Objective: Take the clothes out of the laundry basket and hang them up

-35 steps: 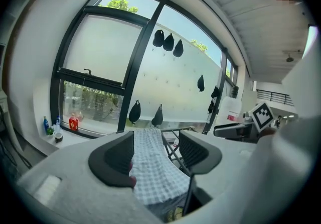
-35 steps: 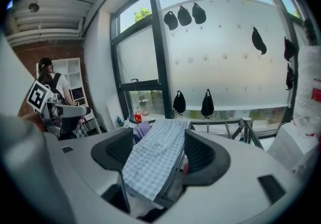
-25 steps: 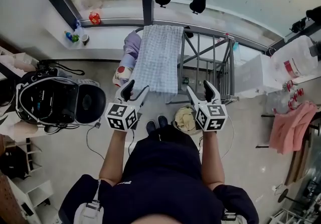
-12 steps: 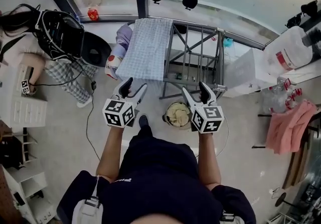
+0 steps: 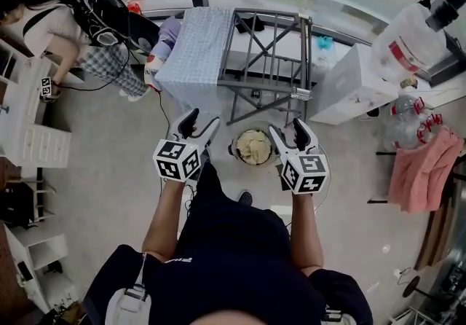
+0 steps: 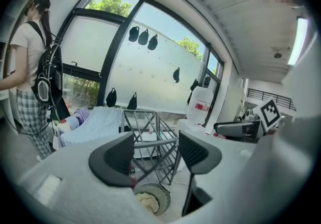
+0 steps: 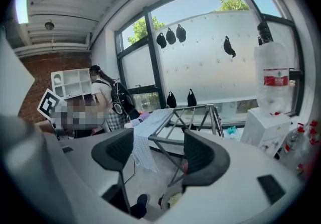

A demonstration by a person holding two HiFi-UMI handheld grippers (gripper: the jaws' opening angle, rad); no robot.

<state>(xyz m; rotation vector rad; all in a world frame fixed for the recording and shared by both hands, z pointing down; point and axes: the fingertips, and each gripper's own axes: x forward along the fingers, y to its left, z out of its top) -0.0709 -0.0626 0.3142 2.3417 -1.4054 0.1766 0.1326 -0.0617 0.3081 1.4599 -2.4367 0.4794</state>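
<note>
Clothes (image 5: pixel 255 147) lie in the laundry basket (image 5: pixel 236 150) on the floor before the drying rack (image 5: pixel 266 61), between the left gripper (image 5: pixel 198 124) and right gripper (image 5: pixel 290 132) in the head view. The left gripper view shows its jaws wide apart and empty, with the basket below them. In the right gripper view the jaws are likewise parted on nothing.

A head camera is looking steeply down over the person's chest, framing the left gripper (image 5: pixel 200 121), the right gripper (image 5: pixel 289 127), a laundry basket (image 5: pixel 235 153) at 12 o'clock and a drying rack (image 5: pixel 266 54) beyond. Each gripper camera is gazing forward from just behind its own jaws, sharing that rack and basket.
</note>
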